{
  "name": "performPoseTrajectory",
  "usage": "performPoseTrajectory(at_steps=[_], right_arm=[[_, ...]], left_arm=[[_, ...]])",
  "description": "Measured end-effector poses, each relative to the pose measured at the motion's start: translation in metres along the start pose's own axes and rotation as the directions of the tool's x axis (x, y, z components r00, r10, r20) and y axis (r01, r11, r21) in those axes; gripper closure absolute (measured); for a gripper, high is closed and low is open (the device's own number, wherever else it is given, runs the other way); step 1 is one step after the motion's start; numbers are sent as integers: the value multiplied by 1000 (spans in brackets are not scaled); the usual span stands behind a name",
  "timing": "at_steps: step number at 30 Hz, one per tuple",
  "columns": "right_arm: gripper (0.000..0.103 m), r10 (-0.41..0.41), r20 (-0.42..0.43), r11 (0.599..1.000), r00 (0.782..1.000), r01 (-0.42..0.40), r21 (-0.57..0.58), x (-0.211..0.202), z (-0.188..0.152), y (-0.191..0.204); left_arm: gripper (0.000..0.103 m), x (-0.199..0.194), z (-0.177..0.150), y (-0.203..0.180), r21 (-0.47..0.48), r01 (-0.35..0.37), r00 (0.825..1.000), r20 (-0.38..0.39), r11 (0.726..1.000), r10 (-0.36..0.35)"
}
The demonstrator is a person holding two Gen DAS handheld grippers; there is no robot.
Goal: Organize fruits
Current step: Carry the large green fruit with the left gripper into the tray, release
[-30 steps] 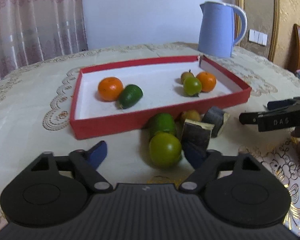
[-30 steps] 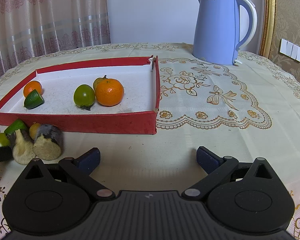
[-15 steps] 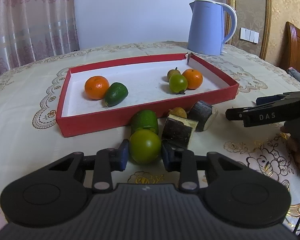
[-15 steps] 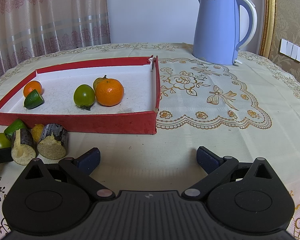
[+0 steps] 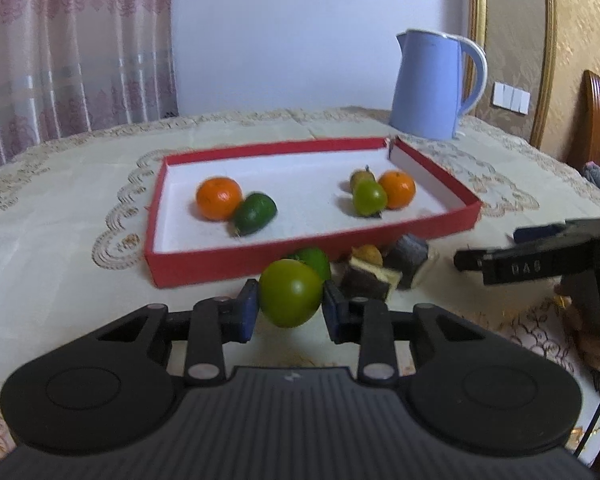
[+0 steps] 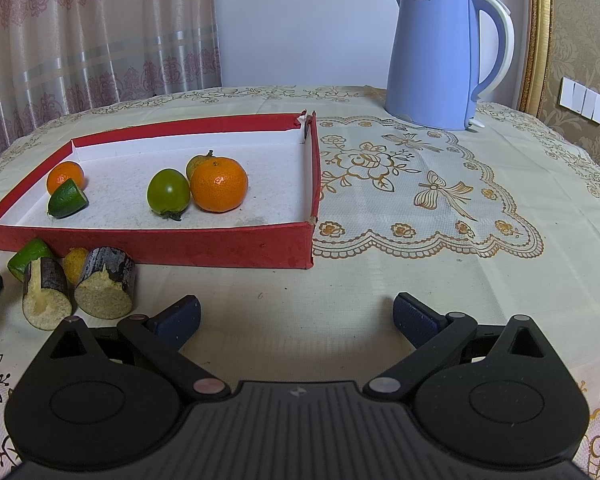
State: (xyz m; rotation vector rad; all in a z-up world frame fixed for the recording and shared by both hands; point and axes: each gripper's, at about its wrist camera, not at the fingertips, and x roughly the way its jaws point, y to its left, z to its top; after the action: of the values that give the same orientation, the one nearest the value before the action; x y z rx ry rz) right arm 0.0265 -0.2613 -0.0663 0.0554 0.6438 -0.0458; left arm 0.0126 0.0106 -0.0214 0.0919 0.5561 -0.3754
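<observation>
A: What did we see of the left claw?

B: Its blue pads had just been closing, and we found them pinching the round green fruit from both sides. The fruit sat between them, in front of the red tray and outside it.

A: And the right claw?

B: We saw it spread wide, nothing between its pads, over bare worktop in front of the tray's near right corner.

A: What had we got in the tray?

B: On the left, an orange touching a dark green fruit. On the right, a second orange, a green fruit just beside it, and a small brownish fruit behind them.

A: What lay outside?

B: Against the near wall we noted another green fruit, a small yellow fruit, and two dark-skinned cut stalk pieces with pale ends, side by side on the worktop.

A: Anything else?

B: We saw a blue kettle standing beyond the tray's far right corner, well apart from the fruit.
</observation>
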Motion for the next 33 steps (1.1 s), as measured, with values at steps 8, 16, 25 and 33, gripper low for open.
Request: performPoseTrajectory(at_steps=[8,16,25,33], right_arm=[[0,0,0,1000,1000,0,0,0,0,0],[0,0,0,1000,1000,0,0,0,0,0],[0,0,-1,1000,1000,0,0,0,0,0],[0,0,-1,1000,1000,0,0,0,0,0]], left_arm=[[73,6,18,3,15,-60,998,20,998,60],[73,26,31,11,-7,-109,994,3,994,109],[73,39,39,20,-29,-159,987,5,987,159],[73,56,44,31,-56,-179,984,-17,982,179]])
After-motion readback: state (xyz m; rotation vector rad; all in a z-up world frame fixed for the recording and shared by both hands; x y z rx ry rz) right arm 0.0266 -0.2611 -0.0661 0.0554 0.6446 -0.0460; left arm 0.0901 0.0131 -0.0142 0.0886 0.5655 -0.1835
